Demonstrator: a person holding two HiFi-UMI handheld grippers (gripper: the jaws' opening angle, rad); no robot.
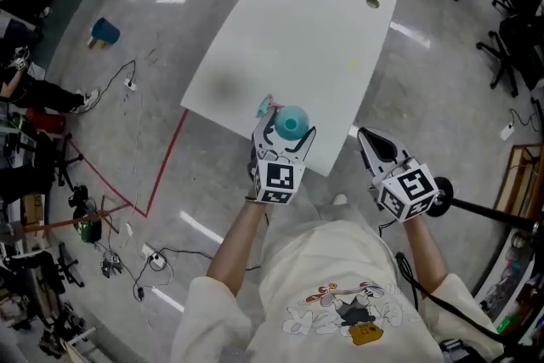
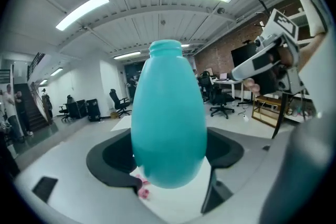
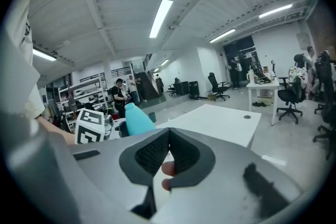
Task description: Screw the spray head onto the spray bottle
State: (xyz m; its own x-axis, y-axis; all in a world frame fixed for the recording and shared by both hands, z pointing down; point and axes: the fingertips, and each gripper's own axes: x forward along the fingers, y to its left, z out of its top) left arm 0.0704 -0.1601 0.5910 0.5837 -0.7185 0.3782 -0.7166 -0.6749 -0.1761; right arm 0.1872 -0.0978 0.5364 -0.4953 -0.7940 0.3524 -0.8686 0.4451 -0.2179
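Left gripper (image 1: 286,130) clamps spray bottle (image 2: 168,118); right gripper (image 3: 168,152) jaws together.
Hold neck up; right should open for spray head (image 1: 268,105) just beyond left tips.

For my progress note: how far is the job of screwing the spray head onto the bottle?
Done: the left gripper clamps the teal plastic bottle. In hand: the shut right gripper shows something small and pink at its jaws. Left: the neck is bare, so seating and twisting the head remain.
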